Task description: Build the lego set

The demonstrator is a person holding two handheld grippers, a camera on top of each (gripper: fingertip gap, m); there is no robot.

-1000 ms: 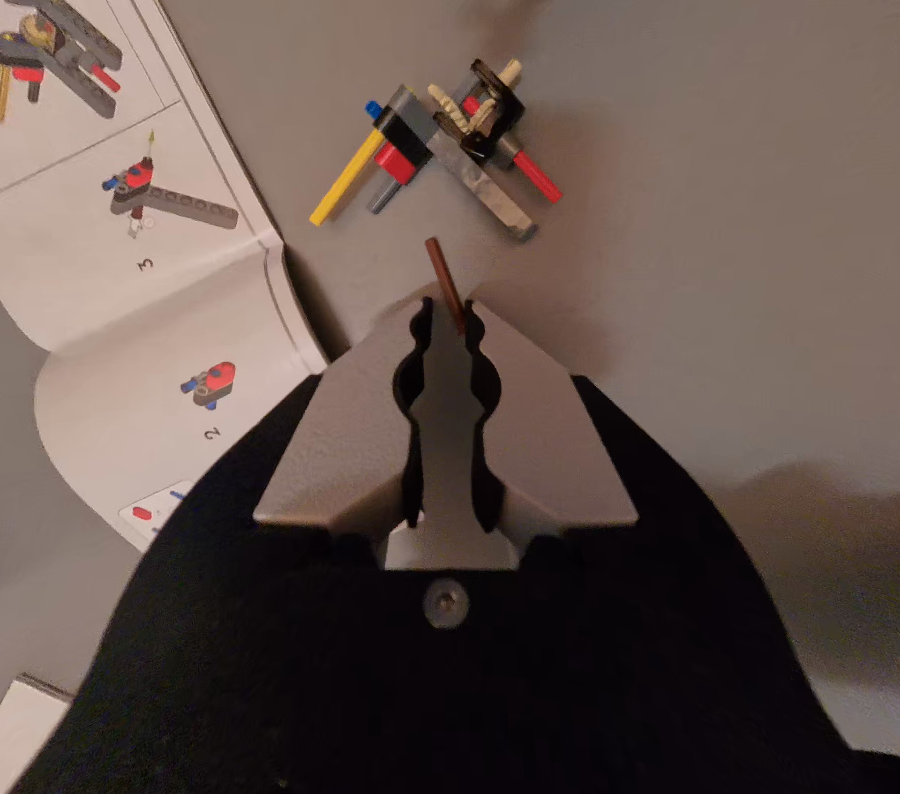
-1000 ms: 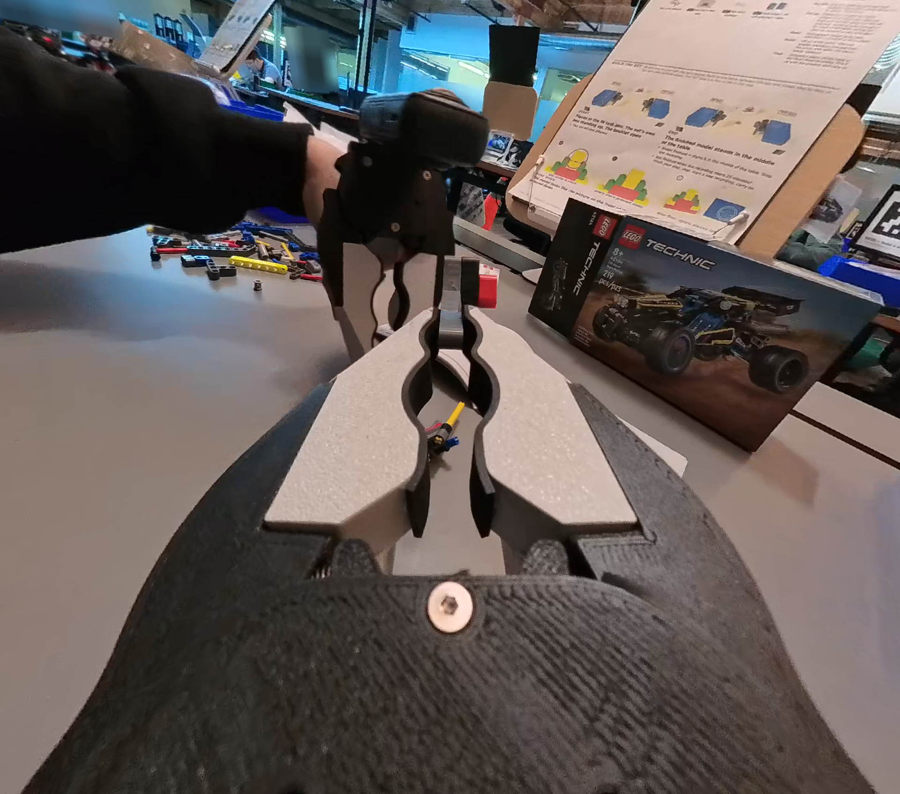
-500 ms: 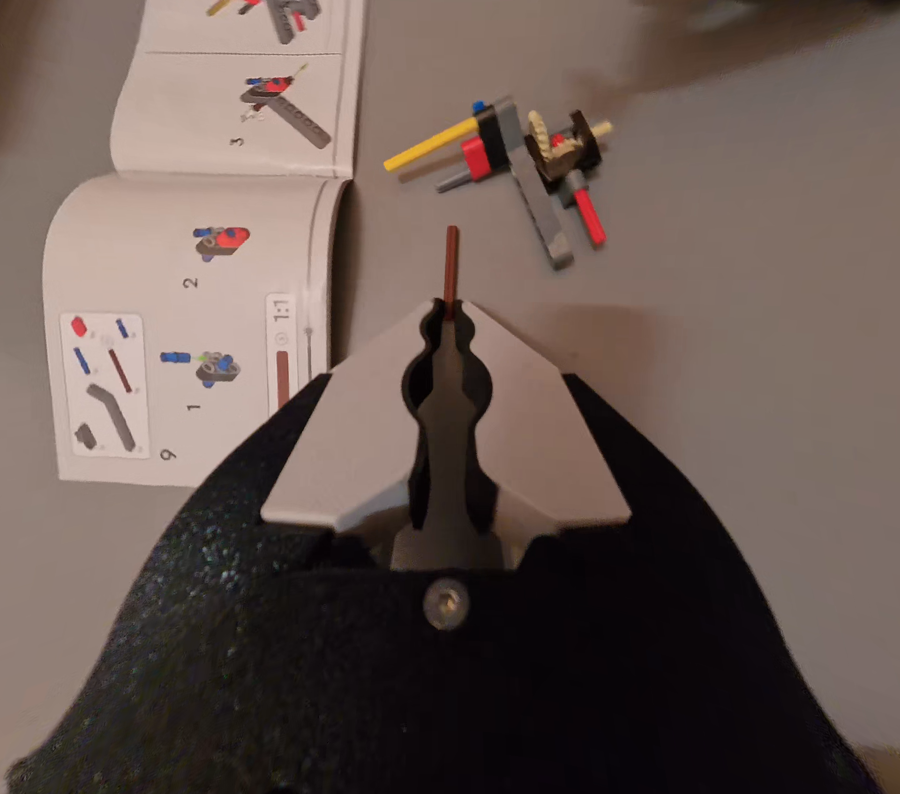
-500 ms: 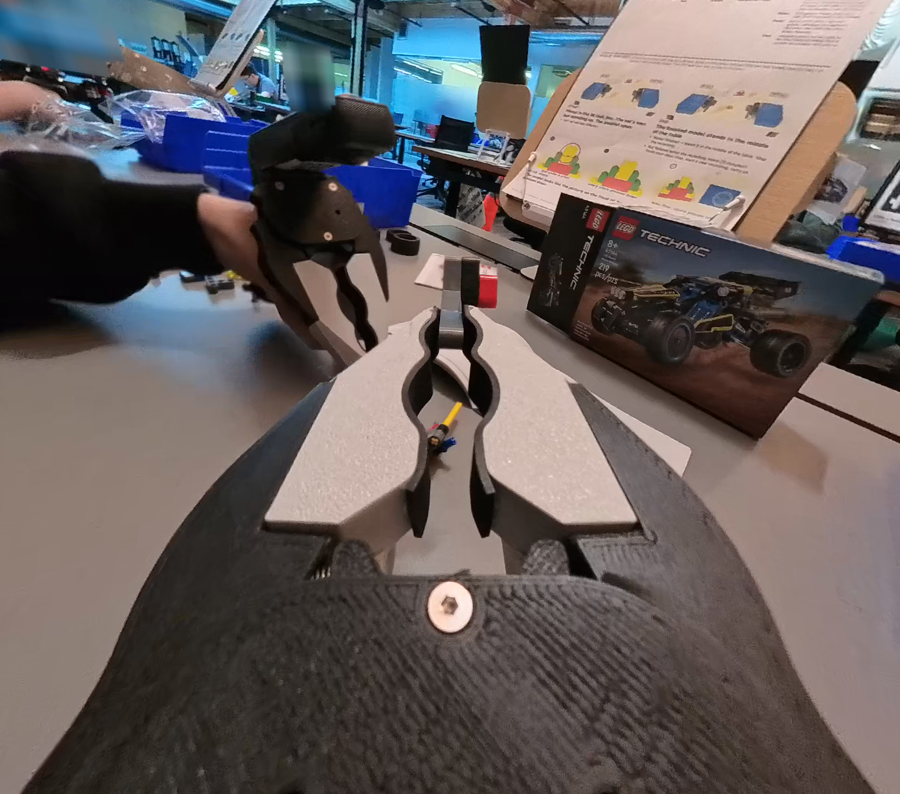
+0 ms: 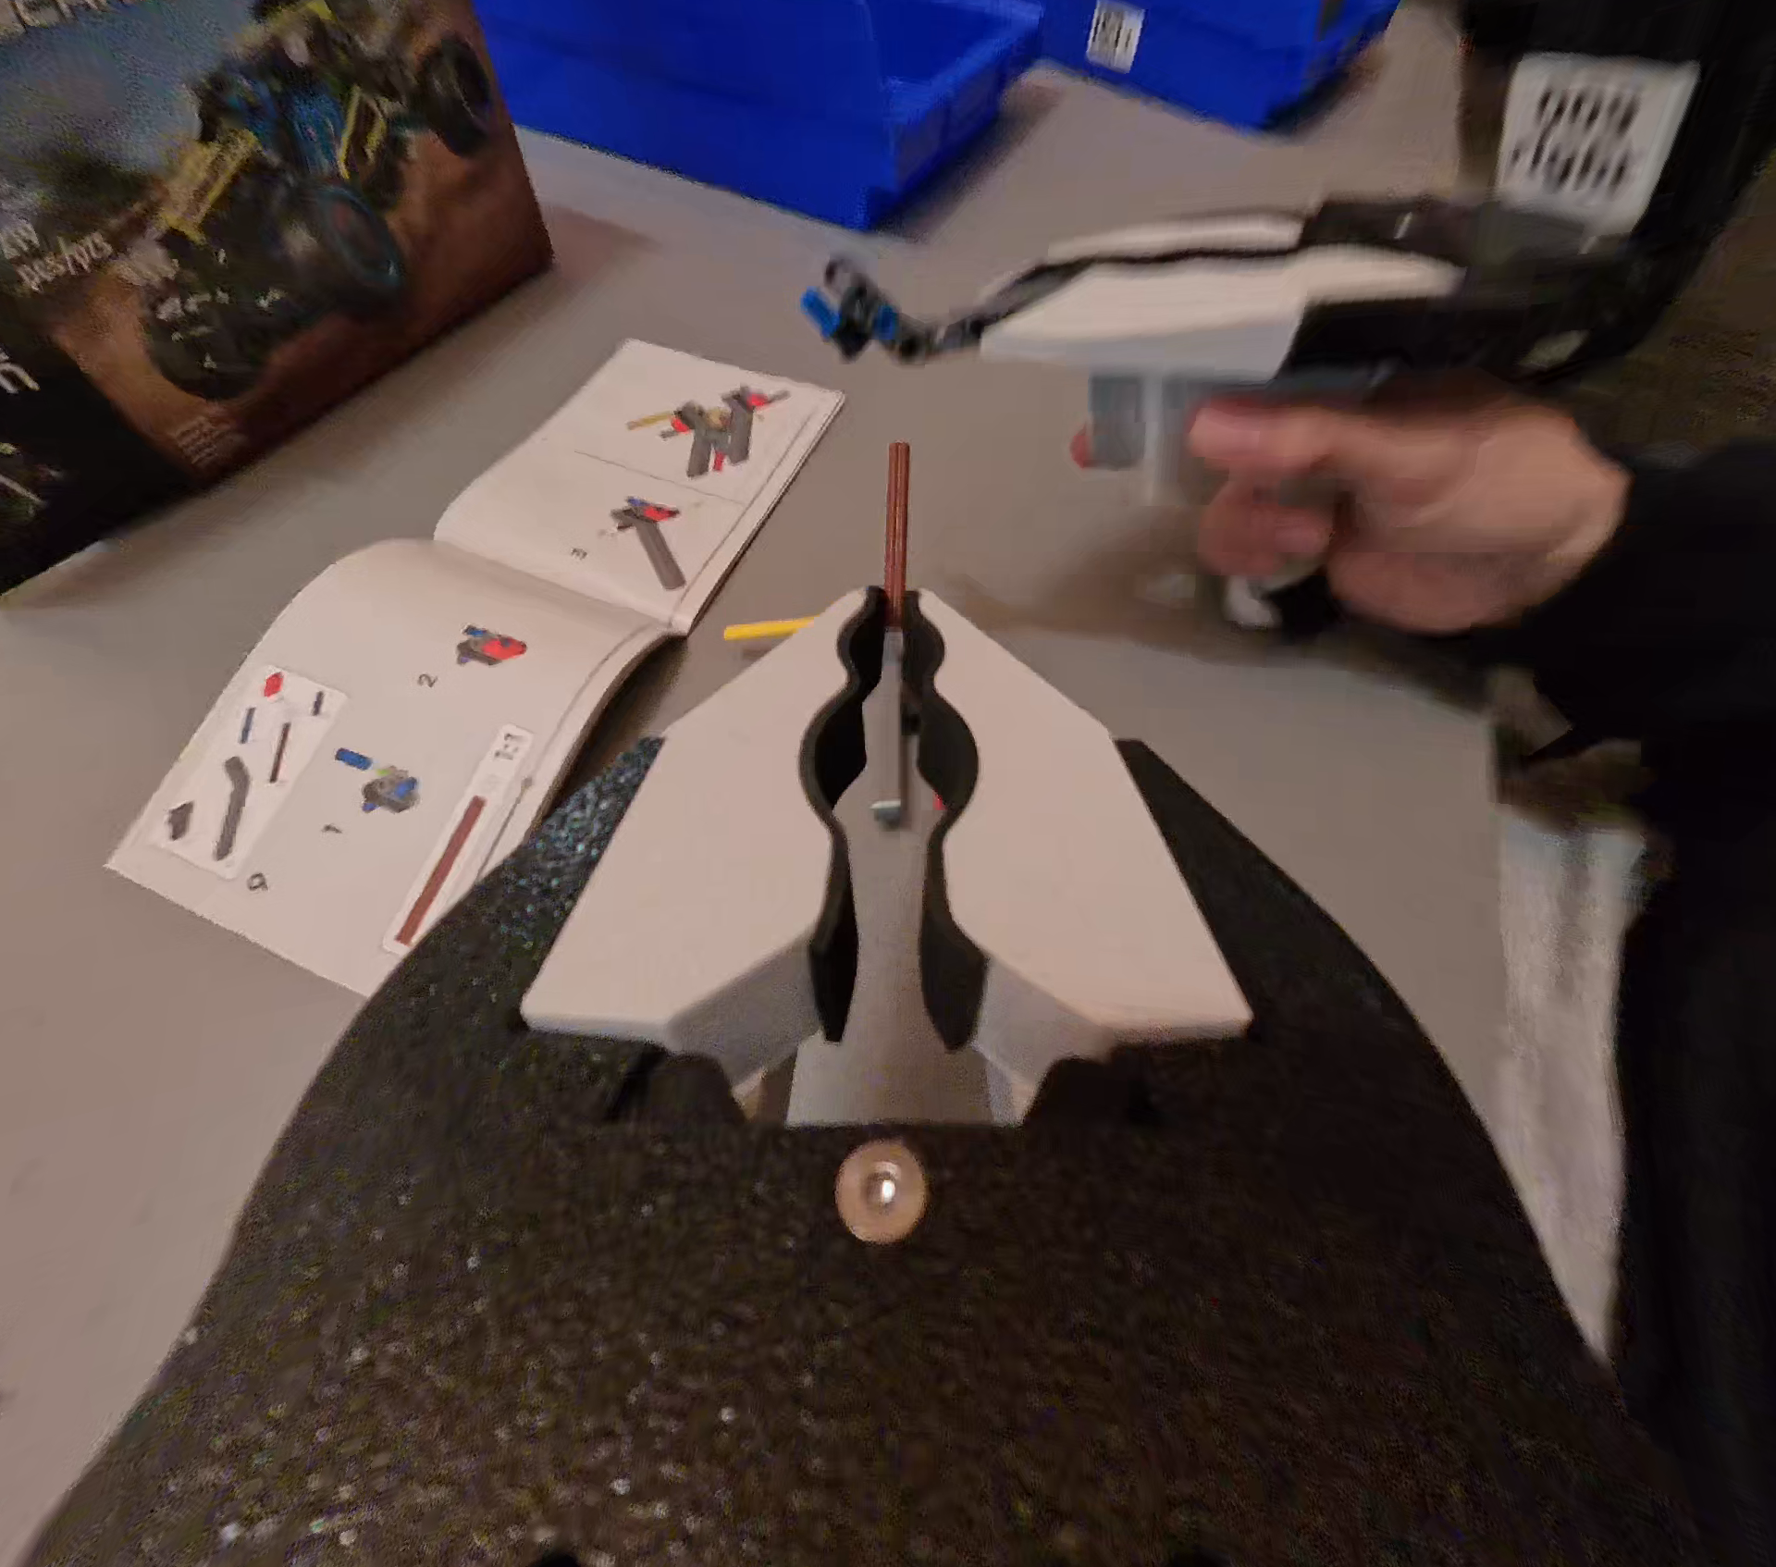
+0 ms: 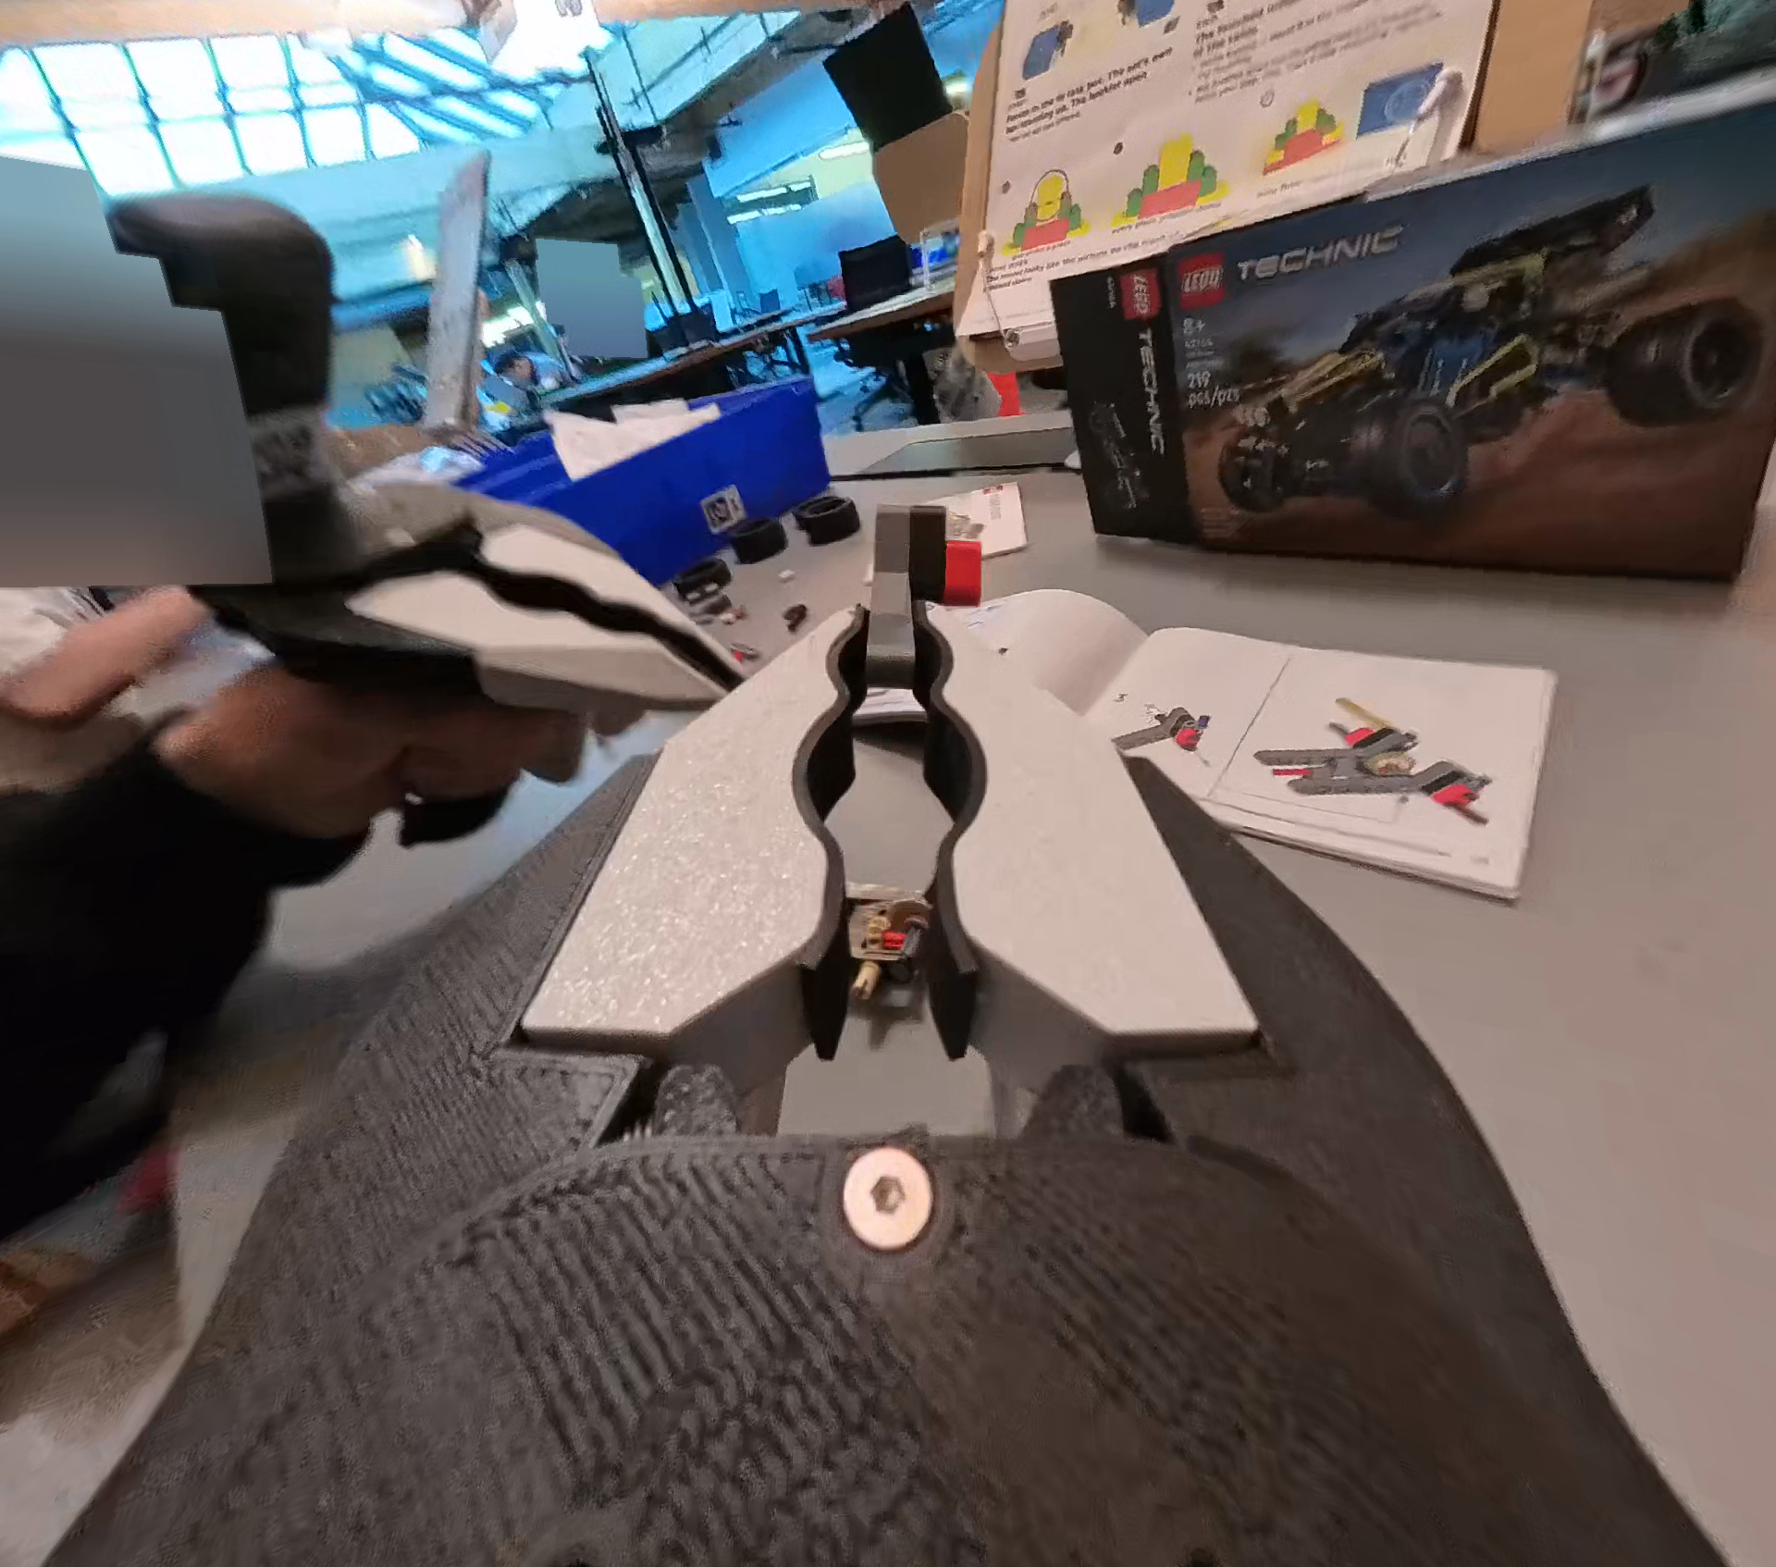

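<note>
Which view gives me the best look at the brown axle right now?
The left wrist view. The brown axle sticks straight out from the left gripper, sharp against the grey table. In the right wrist view the left gripper appears side-on and blurred, and I cannot make out the axle there.

Left gripper (image 5: pixel 894 608) is pinched closed at its tips — right gripper (image 6: pixel 892 627) likewise, each gripped by a hand (image 5: pixel 1413 521).
</note>
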